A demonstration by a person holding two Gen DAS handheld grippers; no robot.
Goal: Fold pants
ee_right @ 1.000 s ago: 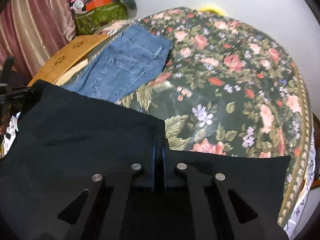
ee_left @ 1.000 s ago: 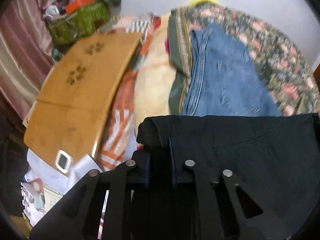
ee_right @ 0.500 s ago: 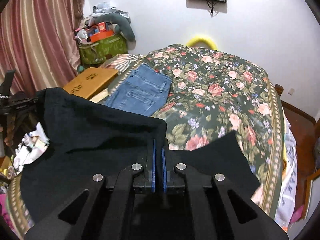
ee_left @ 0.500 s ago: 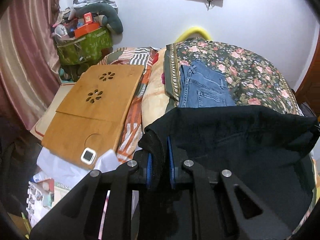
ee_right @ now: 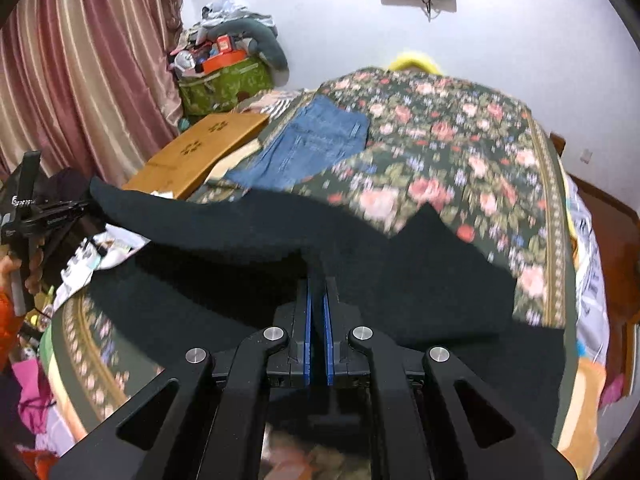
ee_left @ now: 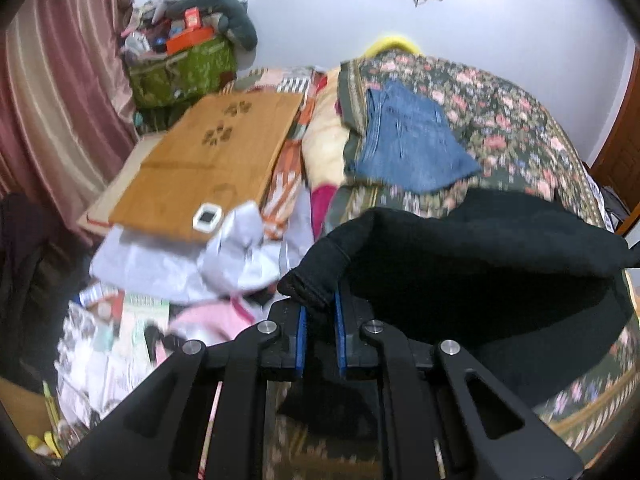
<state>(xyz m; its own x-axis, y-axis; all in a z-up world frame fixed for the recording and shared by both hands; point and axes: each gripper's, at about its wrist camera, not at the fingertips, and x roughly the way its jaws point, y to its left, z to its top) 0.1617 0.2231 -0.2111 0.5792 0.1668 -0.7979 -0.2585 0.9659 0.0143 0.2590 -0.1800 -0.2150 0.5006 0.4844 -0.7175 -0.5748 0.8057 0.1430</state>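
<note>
The black pants (ee_left: 480, 264) hang between my two grippers over the near edge of the floral bed cover (ee_left: 520, 128). My left gripper (ee_left: 320, 300) has one thick hem corner between its blue pads, and its jaws are closing tighter on it. My right gripper (ee_right: 318, 284) is shut on the other corner, and the black pants (ee_right: 400, 280) spread out in front of it across the floral bed cover (ee_right: 460, 152). In the right wrist view the left gripper (ee_right: 86, 204) holds the far left end of the pants. Folded blue jeans (ee_left: 412, 148) (ee_right: 316, 140) lie further back on the bed.
A wooden lap desk (ee_left: 208, 160) lies left of the bed, with white cloth and papers (ee_left: 180, 260) heaped below it. A stuffed green bag (ee_left: 180, 72) and a striped curtain (ee_left: 52, 100) stand at the back left. A person's hand (ee_right: 32, 264) holds the left tool.
Both grippers have drawn back from the bed and risen a little, pulling the black pants with them. More of the bed, the jeans and the room now shows.
</note>
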